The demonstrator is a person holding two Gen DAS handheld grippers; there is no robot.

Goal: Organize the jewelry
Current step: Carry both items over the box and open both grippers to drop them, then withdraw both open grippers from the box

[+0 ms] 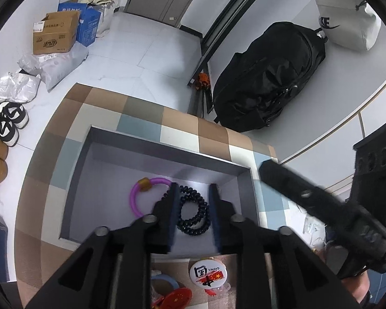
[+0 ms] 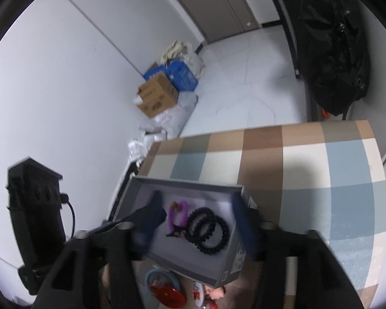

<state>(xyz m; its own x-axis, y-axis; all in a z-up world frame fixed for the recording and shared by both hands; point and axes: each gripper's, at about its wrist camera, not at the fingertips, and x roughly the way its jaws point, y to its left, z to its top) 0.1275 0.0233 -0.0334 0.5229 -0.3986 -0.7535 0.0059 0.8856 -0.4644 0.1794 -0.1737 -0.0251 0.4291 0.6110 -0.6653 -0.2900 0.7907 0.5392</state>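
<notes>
Left tongs (image 1: 193, 200) sit part open over the grey box (image 1: 164, 141); my read is the pads are clear of the black bead bracelet (image 1: 193, 213), which lies coiled on the box floor between the fingers; nothing gripped. Right tongs (image 2: 198, 216) stand wide; one blue pad is inside the box near its 9 o'clock wall, the other is at the 3 o'clock rim; whether that pad touches the rim I cannot tell; nothing held. From the left wrist view, the purple ring (image 1: 146, 195) with an amber bead lies at 9 o'clock of the black bracelet, partly behind the left finger; the two look just beside each other. Box sits on the checked counter (image 1: 182, 121); its open top faces up. At 6 o'clock of the box, on the counter: a round white badge (image 1: 205, 274) with red print, a red disc (image 1: 175, 300), a blue-rimmed ring (image 1: 164, 282); all outside the box. Right wrist view shows the same two pieces inside the box, black coil at 3 o'clock of the purple ring. Black backpack (image 1: 270, 77) on the floor at 1 o'clock beyond the counter; cardboard cartons (image 1: 55, 34) at 10 o'clock by the wall.
</notes>
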